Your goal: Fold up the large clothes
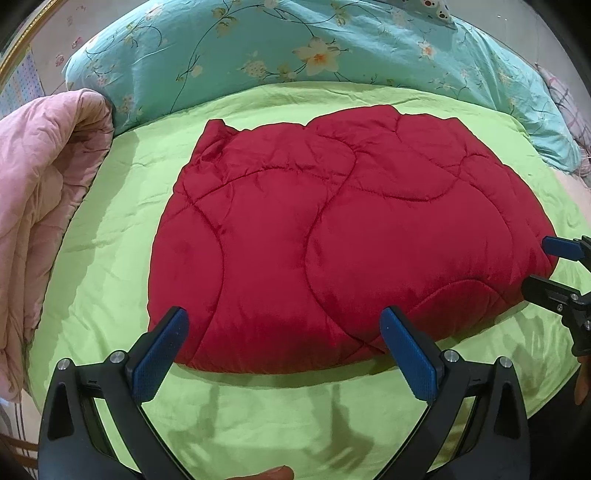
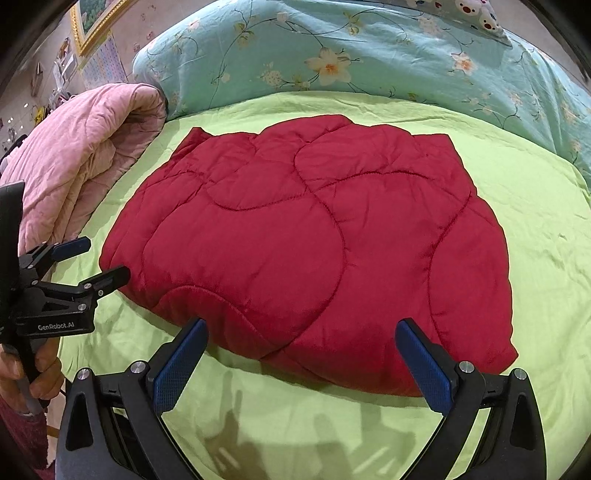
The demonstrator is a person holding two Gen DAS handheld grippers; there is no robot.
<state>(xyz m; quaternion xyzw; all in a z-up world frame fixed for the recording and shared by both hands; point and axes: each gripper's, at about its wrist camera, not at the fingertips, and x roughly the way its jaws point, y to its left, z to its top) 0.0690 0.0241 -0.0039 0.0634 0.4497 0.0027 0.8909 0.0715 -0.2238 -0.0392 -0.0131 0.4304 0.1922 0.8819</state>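
A red quilted garment [image 1: 332, 236] [image 2: 314, 251] lies folded into a thick rounded pad in the middle of a lime-green sheet [image 1: 110, 258] [image 2: 535, 221]. My left gripper [image 1: 284, 325] hovers open just in front of its near edge, nothing between the blue pads. My right gripper [image 2: 301, 336] is open too, above the near edge of the garment, and holds nothing. Each gripper shows in the other's view: the right gripper [image 1: 535, 264] beside the garment's right corner, the left gripper [image 2: 107, 258] at its left corner.
A folded pink quilt [image 1: 44, 206] [image 2: 81, 158] is heaped on the left side of the bed. A teal floral duvet [image 1: 295, 48] [image 2: 369, 55] runs along the far side. A hand [image 2: 33, 373] grips the left tool's handle. A framed picture [image 2: 92, 22] hangs at top left.
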